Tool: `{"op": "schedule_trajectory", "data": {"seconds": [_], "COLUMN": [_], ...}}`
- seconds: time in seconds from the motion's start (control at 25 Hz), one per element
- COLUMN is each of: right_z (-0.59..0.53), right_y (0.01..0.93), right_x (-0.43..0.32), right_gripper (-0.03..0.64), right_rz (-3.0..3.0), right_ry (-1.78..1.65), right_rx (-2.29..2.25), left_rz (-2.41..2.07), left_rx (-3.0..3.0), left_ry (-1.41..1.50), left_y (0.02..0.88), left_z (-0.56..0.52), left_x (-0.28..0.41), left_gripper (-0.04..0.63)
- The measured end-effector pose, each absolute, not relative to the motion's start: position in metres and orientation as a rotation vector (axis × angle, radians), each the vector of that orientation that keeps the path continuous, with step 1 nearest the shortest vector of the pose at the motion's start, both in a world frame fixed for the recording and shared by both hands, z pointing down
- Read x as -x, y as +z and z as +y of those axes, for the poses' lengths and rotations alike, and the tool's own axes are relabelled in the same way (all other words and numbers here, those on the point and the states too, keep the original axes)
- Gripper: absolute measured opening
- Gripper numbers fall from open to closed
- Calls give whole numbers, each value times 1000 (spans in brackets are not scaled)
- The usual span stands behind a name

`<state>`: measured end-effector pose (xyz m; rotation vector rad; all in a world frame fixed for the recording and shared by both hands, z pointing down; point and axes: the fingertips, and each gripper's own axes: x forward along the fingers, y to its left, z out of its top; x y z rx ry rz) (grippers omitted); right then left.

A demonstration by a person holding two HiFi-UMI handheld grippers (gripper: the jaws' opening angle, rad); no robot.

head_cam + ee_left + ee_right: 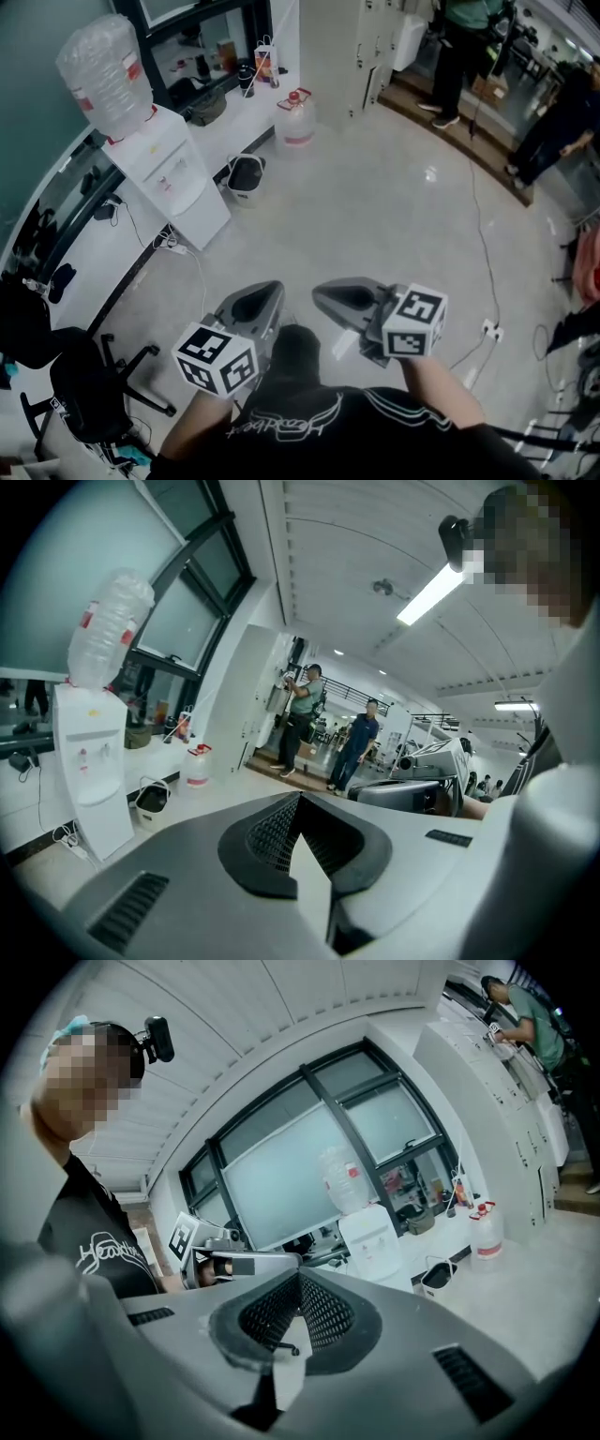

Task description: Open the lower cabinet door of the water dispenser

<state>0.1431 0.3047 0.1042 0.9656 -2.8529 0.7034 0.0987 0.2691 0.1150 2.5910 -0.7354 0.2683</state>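
The right hand-held gripper (299, 1274) has its jaws closed together, nothing between them; the water dispenser (376, 1241) stands well beyond, below the window (281, 1171)

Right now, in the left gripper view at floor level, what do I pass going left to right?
White water dispenser, black-and-white bin, clear jug with red cap, person in green top, person in dark blue.
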Motion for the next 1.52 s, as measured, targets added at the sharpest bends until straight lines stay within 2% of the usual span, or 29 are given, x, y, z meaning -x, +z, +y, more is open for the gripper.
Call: {"op": "schedule_trajectory", "data": {"seconds": [0.36,0.68,1.0,1.52], "right_z": [130,-32,-124,-246], "right_y": [142,184,250,423], "right_x": [-139,-104,-74,-36], "right_gripper": [14,14,14,14], "right_rz": [-2808,-2779,-2739,-2616], "right_ry": [760,791,835,766], "right_rx": [-827,-650,-478,-139], "left_rz": [-850,-1001,-1150,-1403], "left_rx": [-2464,-2317,-2171,-1839], "left_ry": [258,246,191,62], "left_y": [166,218,283,447], "left_z": [97,-53,-128,-209], "left_x": [-91,-51,-12,22], "left_gripper": [0,0,0,0]}}
